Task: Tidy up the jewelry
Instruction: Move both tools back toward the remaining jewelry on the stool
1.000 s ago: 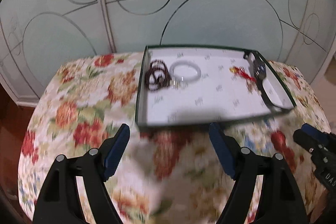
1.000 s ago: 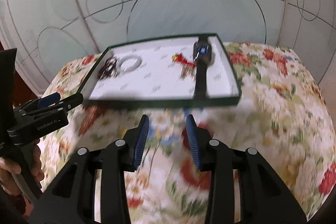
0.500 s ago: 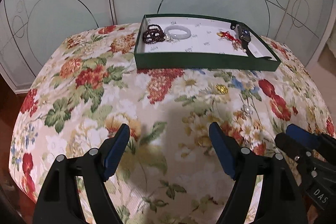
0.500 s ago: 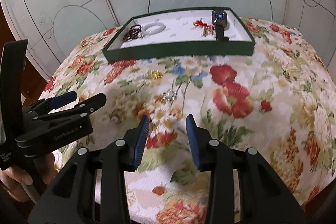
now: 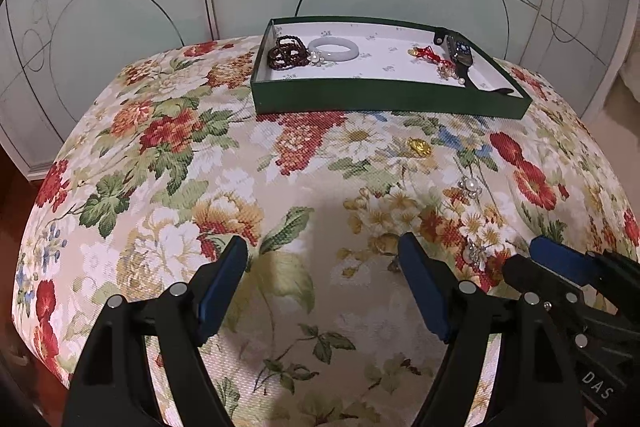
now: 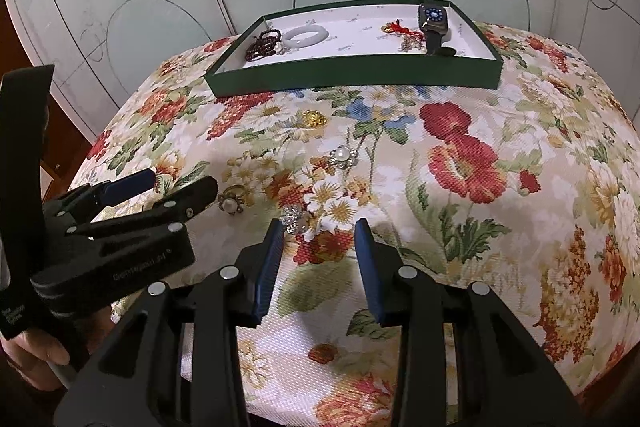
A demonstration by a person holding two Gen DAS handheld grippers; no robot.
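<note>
- Both tools sat with fingers apart and nothing in them: the left tool [image 5: 322,283] spread wide, the right tool [image 6: 318,259] narrower, just behind a crystal brooch [image 6: 293,219].
- The green tray [image 6: 352,78] at the far edge already held a beaded bracelet [image 6: 262,44], a jade bangle [image 6: 306,35] and a watch [image 6: 434,23].
- Loose on the floral cloth [image 6: 500,227] lay a gold charm [image 6: 314,118], a pearl brooch [image 6: 343,155] and a pearl ring [image 6: 231,204].
- Risk, as I judged it: the busy pattern could hide the small pieces, so a pinch might snag cloth or flick a piece away.
- Only the right view showed the pearl ring clearly.
</note>
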